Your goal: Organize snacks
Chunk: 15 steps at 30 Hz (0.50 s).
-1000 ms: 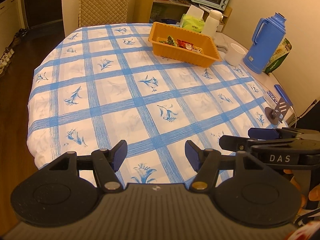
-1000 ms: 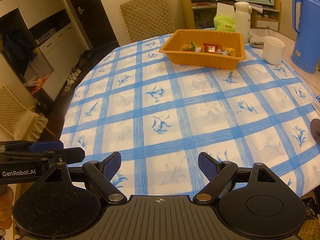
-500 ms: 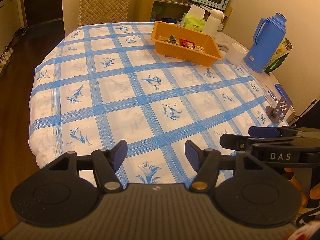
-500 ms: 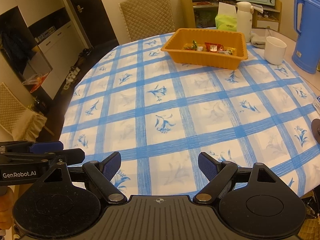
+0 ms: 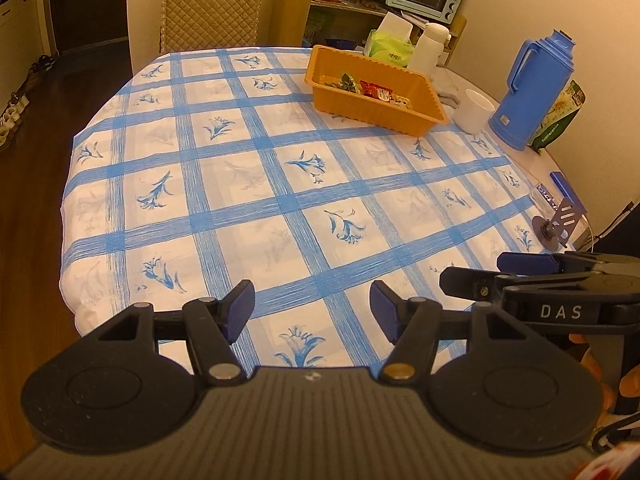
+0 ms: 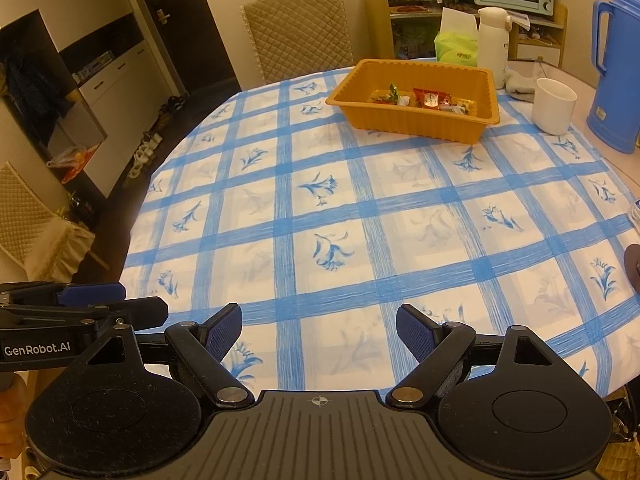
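1. The left gripper point(image 5: 312, 307), matte black plastic with ribbed blue pads, hangs over the near table edge; its fingers stand apart with nothing between them.
2. The tablecloth point(image 5: 280, 200) is white fabric crossed by brushed blue bands, with a blue flower printed in each square; it drapes over a rounded table.
3. A quilted beige chair back point(image 5: 214, 0) stands behind the far edge.
4. The orange tray point(image 5: 376, 108), rectangular plastic with fluted walls, sits far across the cloth; the snacks point(image 5: 370, 88), small crinkly wrapped packets in red, green and yellow, lie inside it along its far side.
5. Beyond the tray are a green tissue pack point(image 5: 390, 50) and a white flask point(image 5: 430, 46); to its right, a plain white cup point(image 5: 476, 110).
6. A glossy blue plastic thermos jug point(image 5: 534, 92) stands right of the cup.
7. The right gripper point(image 6: 319, 334) is likewise spread open and empty; in the left wrist view its side reads "DAS", and in the right wrist view the left one reads "GenRobot.AI".
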Available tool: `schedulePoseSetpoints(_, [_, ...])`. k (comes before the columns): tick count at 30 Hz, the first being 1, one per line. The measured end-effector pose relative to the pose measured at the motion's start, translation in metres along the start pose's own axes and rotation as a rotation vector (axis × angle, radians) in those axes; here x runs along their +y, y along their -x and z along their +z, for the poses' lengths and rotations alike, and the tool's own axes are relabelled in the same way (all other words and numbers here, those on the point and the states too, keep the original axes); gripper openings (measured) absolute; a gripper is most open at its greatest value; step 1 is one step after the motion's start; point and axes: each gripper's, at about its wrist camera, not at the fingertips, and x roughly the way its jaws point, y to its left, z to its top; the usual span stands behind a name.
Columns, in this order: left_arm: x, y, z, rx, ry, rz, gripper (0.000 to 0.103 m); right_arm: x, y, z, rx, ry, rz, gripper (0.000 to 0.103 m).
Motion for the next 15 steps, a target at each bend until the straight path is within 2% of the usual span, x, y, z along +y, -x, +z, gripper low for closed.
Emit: schedulePoseSetpoints(15, [0.0036, 0.0056, 0.0048, -0.01, 0.001, -0.001, 0.061, 0.0051, 0.0022, 0.0058, -0.008, 0.005, -0.001, 0.084])
